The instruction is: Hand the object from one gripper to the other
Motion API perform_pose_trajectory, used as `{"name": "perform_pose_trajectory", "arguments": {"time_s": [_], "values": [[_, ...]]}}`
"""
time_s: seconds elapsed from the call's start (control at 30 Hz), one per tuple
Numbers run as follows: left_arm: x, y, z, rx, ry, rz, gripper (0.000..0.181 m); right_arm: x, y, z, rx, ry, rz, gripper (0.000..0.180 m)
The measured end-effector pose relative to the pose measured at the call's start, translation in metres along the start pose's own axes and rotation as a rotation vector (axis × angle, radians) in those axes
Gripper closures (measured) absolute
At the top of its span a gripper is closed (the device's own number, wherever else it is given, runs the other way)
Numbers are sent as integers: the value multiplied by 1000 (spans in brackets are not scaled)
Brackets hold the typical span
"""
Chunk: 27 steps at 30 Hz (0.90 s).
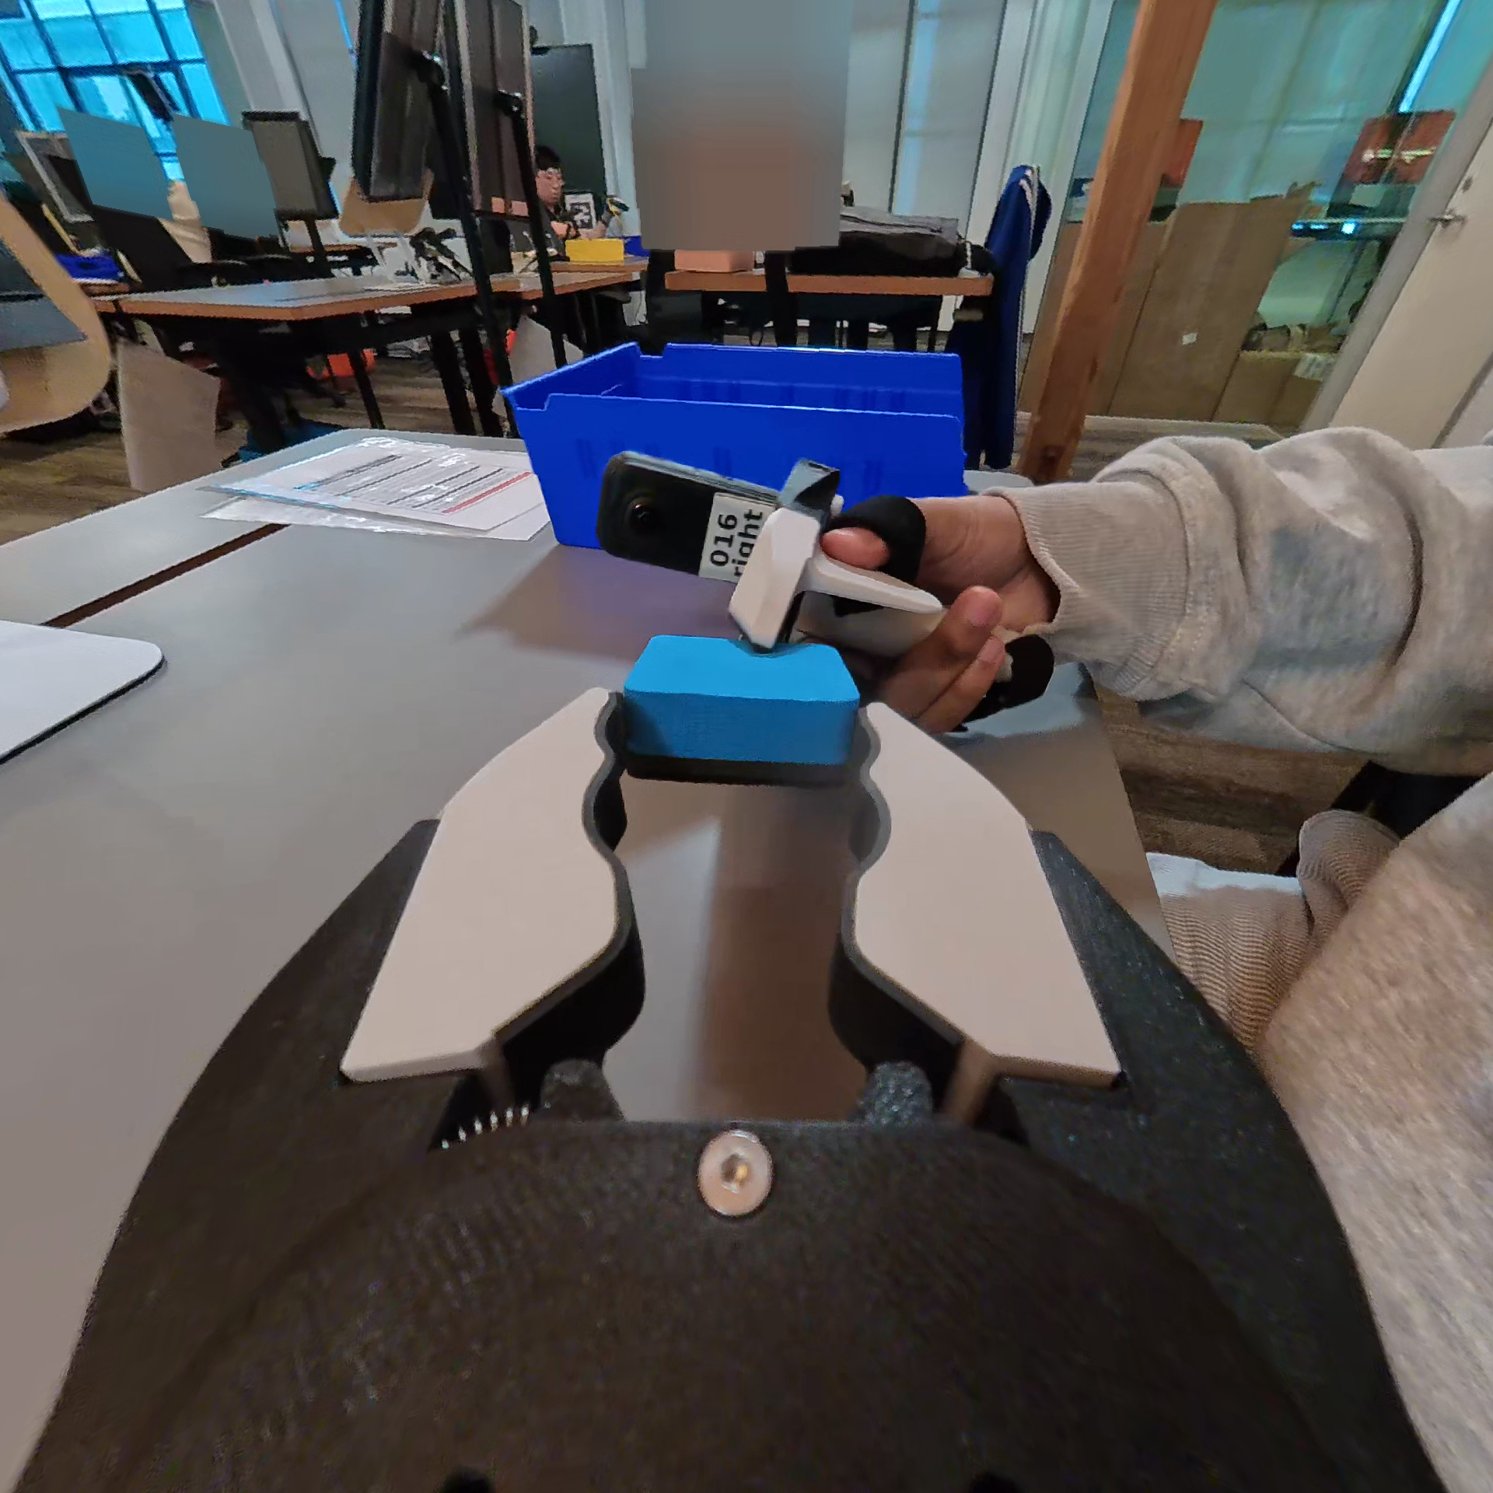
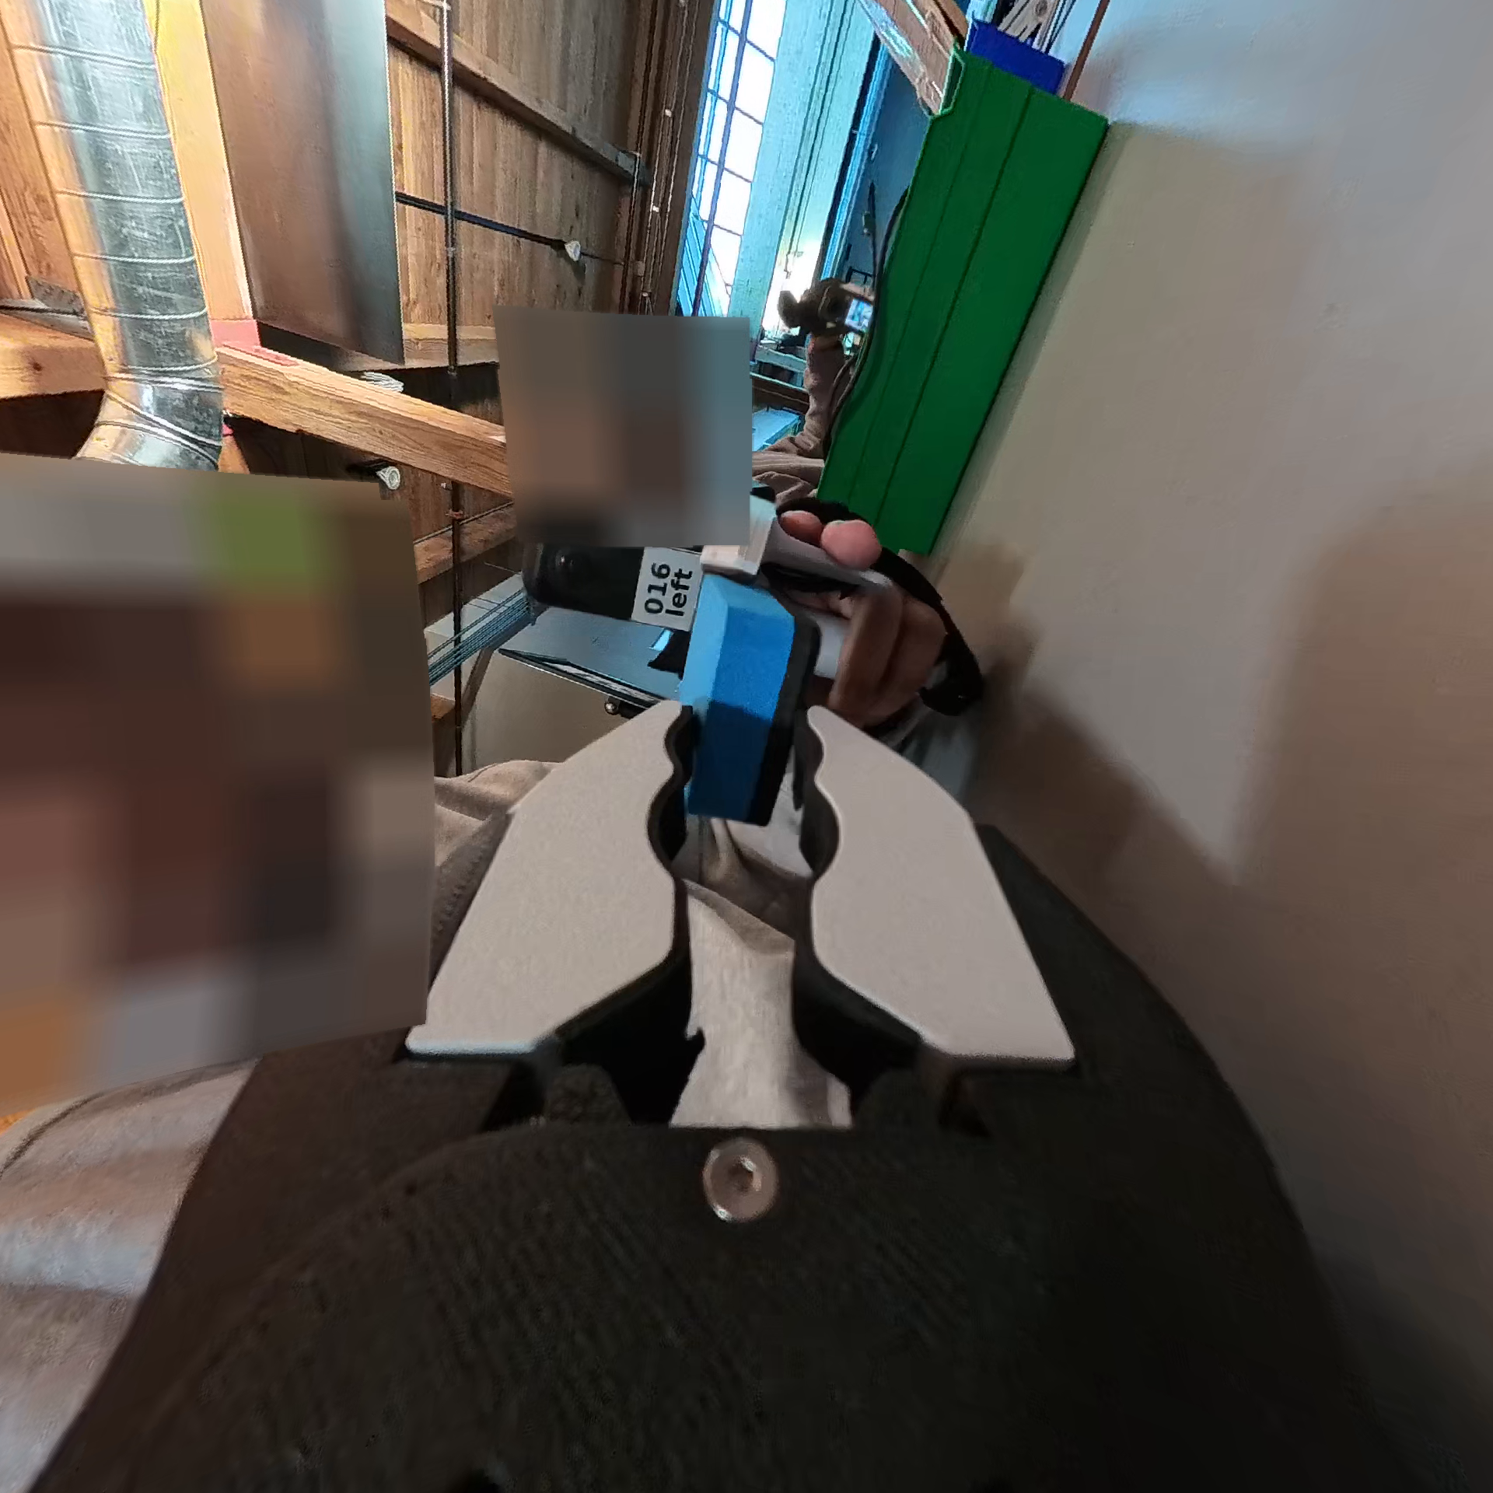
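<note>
**Blue block between both grippers over the grey table**

Left wrist view: the left gripper point(image 1: 739, 731) has its two pale fingers point(image 1: 517, 881) closed in on a blue block point(image 1: 739, 703) with a black underside. The block sits crosswise at the fingertips, its short ends against the inner faces of both tips, its blue face up. Beyond the tips, at the block's far right corner, the right gripper point(image 1: 763, 642) comes down from the right, its white finger tip touching the block's top rear edge. A hand point(image 1: 961, 614) in a grey sleeve holds that gripper, whose black camera body carries a white label. Whether the right gripper's fingers are closed cannot be told from here. Past the fingertips a blue bin point(image 1: 751, 436) stands on the grey table point(image 1: 283, 727); papers point(image 1: 388, 485) lie ahead and to the left of the fingers.

Right wrist view: this view is rolled on its side. The block point(image 2: 739, 711) stands on edge between the right gripper's point(image 2: 743, 759) fingertips, blue face toward the left finger point(image 2: 565, 889), black face toward the right one. A narrow gap shows on the black side, so the fingers stand narrowly apart around the block rather than pressing it. Beyond the tips the left gripper point(image 2: 767, 582) and its hand point(image 2: 881, 646) hold the block's far end. A green bin point(image 2: 953, 307) lies past the tips to the right.
</note>
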<state>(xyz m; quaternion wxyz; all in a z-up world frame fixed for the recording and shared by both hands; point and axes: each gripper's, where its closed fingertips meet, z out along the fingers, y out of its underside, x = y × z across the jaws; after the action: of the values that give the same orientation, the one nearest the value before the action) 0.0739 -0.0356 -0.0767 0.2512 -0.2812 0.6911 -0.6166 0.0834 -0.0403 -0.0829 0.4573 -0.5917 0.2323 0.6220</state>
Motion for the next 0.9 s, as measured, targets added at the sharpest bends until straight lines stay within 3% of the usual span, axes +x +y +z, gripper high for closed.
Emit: {"name": "perform_pose_trajectory", "arguments": {"time_s": [0.03, 0.17, 0.33, 0.53, 0.9], "values": [[-3, 0, -1, 5, -10, -16, 127, 2, -1, 0, 6, 11, -20, 150], [-13, -6, -6, 63, -9, -149, 127, 0, -15, -2, 86, 50, -135, 117], [-17, -20, -14, 183, 85, -368, 127, -11, -24, -2, 126, 203, -550, 102], [-15, -28, -20, 246, 203, -514, 127, -27, -16, 9, 99, 236, -881, 105], [-2, -23, -15, 196, 256, -503, 127, -25, 0, 17, -1, 202, -830, 127]]}}
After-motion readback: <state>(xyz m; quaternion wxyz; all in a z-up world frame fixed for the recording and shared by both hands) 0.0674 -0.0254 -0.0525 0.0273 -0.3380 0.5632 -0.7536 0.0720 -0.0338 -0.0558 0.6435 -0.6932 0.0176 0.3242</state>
